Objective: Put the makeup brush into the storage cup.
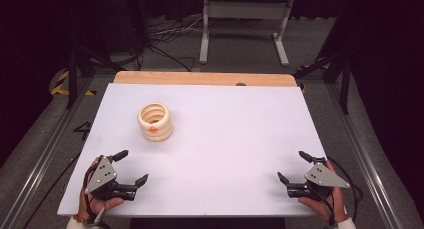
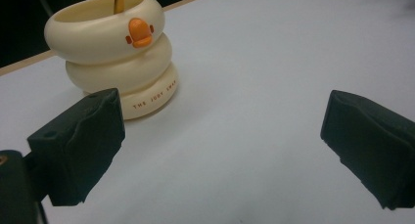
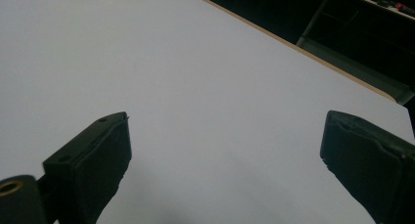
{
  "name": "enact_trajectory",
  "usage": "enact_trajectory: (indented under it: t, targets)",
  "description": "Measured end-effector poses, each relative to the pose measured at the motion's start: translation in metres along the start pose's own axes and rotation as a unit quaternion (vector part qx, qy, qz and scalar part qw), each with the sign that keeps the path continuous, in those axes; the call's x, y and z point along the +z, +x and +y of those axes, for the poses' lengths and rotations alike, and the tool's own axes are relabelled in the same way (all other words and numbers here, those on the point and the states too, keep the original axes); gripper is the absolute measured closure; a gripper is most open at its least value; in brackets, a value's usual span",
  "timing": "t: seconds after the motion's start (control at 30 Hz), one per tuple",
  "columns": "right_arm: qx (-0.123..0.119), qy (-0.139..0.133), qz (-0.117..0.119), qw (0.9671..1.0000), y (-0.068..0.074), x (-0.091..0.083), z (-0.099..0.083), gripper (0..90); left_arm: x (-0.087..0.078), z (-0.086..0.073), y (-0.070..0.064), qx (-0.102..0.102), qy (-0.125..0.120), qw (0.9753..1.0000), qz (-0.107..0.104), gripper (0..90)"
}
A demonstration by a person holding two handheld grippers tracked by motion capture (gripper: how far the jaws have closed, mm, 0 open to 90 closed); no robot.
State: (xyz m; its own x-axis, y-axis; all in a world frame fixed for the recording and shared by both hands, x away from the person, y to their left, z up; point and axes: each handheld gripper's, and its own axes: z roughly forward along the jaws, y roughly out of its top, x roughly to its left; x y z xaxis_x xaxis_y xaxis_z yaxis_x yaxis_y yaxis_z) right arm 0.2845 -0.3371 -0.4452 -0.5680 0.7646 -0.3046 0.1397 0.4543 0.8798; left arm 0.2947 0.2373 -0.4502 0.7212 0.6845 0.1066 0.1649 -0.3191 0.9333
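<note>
From the high view I saw the white table (image 1: 215,139) whole, with a cream ringed holder (image 1: 155,121) standing upright in the upper left of the frame, well apart from both tools. The left gripper view gave me what the high view could not: an orange duck bill on the holder (image 2: 113,53), small lettering on its lowest ring, and a thin brownish stick rising inside its rim. The right gripper view showed me bare table and its far wooden edge. My left gripper (image 1: 131,167) sat at lower left, jaws spread wide, holding nothing. My right gripper (image 1: 294,166) sat at lower right, likewise wide and empty.
</note>
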Motion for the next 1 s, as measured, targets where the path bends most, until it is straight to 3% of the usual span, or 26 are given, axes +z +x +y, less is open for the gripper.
enact_trajectory:
  t: [0.37, 1.0]
  targets:
    - [0.004, -0.012, -0.003, 0.9999, -0.0038, -0.0038, -0.0002, 5.6, -0.0048, 0.0005, 0.0008, -0.007, -0.005, 1.0, 0.003, 3.1]
    - [0.003, -0.028, -0.01, 0.9996, -0.0021, -0.0075, 0.0045, 5.7, -0.0036, 0.0002, -0.0013, 0.003, 0.002, 1.0, 0.004, 3.1]
